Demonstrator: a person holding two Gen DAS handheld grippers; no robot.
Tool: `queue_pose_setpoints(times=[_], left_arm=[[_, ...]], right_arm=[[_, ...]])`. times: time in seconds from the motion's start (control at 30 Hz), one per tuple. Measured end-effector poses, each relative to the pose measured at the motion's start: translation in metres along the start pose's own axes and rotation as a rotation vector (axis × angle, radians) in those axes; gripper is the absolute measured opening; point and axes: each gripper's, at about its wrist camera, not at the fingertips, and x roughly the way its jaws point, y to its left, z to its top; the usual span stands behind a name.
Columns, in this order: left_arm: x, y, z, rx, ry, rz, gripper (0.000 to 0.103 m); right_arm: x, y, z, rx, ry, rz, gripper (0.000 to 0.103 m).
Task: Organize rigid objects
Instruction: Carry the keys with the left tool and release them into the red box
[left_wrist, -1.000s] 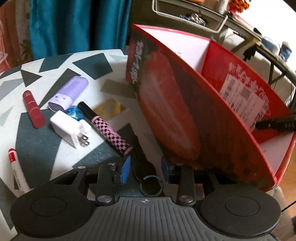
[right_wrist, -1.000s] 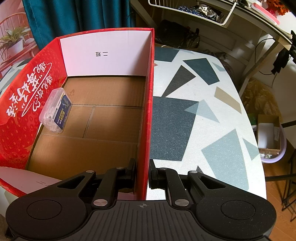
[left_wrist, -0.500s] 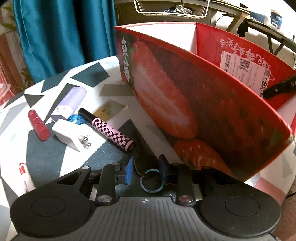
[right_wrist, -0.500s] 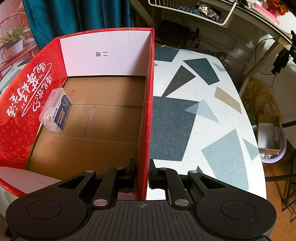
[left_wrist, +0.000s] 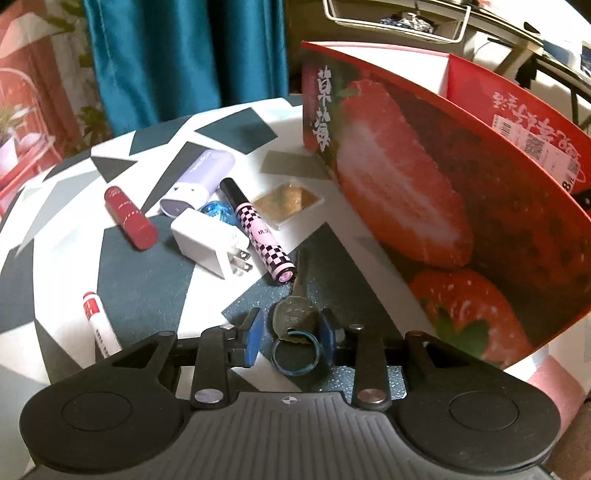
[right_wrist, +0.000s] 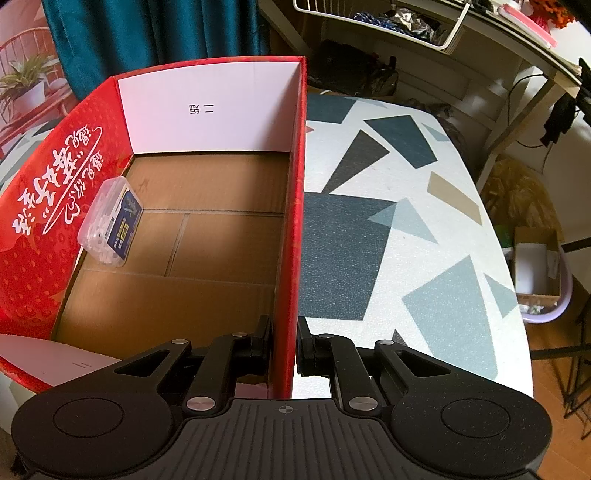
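the key (left_wrist: 295, 312) lies flat near the table's (left_wrist: 147, 269) front edge, between the parted pads of the left gripper (left_wrist: 290, 332), ungrasped. pinch its head squarely, perhaps avoiding the ring. right gripper (right_wrist: 284, 345) clamps the box (right_wrist: 291, 206) wall. one key; seven loose items; one case boxed.

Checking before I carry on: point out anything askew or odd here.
Only the clear plastic case in the strawberry box: it leans tilted against the left wall, not flat on the floor.
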Motion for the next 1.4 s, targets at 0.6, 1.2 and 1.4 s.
queue_pose_setpoints(times=[0.6, 1.2, 1.4], left_arm=[[-0.018, -0.003, 0.012, 0.004, -0.093, -0.031, 0.03], [-0.076, 0.006, 0.076, -0.026, -0.3, -0.091, 0.03], [-0.073, -0.01, 0.115, 0.068, -0.356, -0.129, 0.03]], right_arm=[[0.0, 0.0, 0.0, 0.0, 0.0, 0.001, 0.012], [0.0, 0.003, 0.001, -0.023, 0.014, -0.01, 0.012], [0.0, 0.004, 0.001, -0.026, 0.015, -0.009, 0.012]])
